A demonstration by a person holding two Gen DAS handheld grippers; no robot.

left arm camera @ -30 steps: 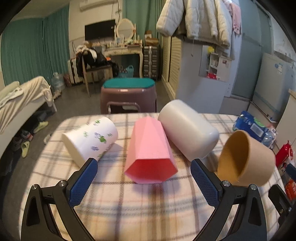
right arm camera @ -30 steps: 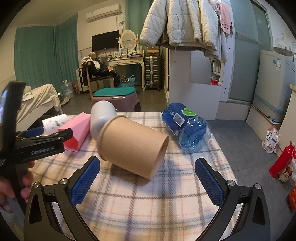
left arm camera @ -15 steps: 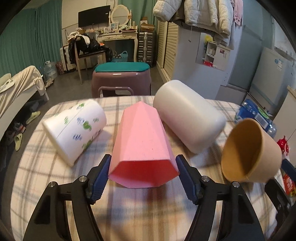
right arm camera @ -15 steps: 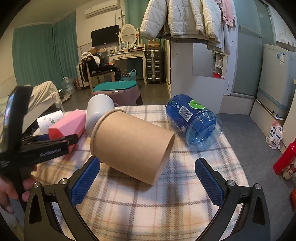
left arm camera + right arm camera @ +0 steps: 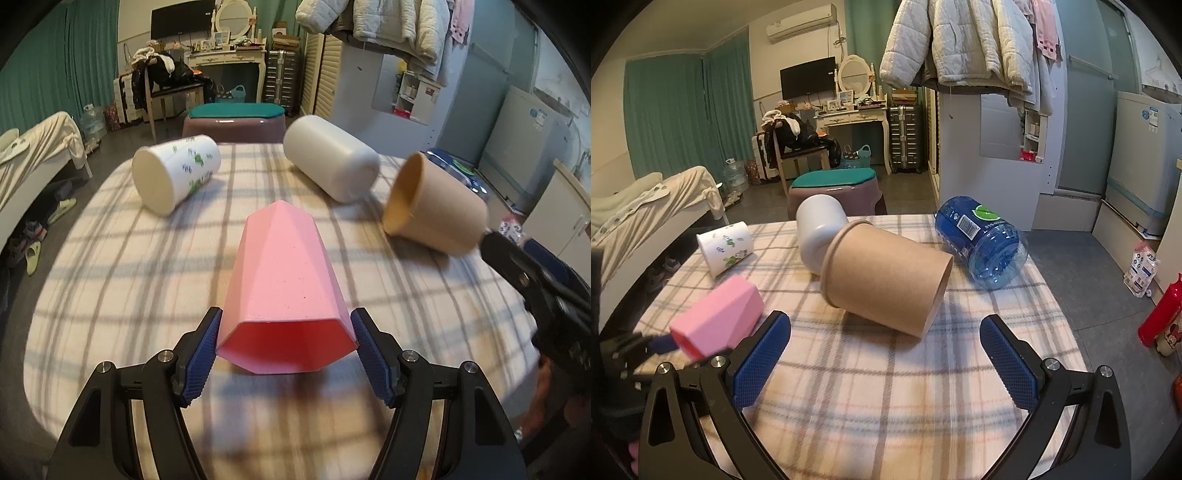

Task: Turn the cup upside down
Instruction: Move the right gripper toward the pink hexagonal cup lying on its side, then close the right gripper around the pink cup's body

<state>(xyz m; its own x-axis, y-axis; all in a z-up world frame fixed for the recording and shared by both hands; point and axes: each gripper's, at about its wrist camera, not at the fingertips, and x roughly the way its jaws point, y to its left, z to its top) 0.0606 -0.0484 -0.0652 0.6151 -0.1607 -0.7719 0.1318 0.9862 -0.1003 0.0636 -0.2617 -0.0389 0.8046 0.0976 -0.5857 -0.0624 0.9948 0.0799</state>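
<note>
The left gripper squeezes the pink cup by its open mouth — one blue pad on each side. The cup points away from the gripper, over the near-left part of the checked table. Whether it touches the cloth, I cannot tell.

The right gripper has its fingers spread wide and holds nothing. Just past it, the brown paper cup lies on its side in the middle of the table. The white cup touches the brown one, and a flowery cup lies near the far-left edge — a blue bottle near the far-right edge.
</note>
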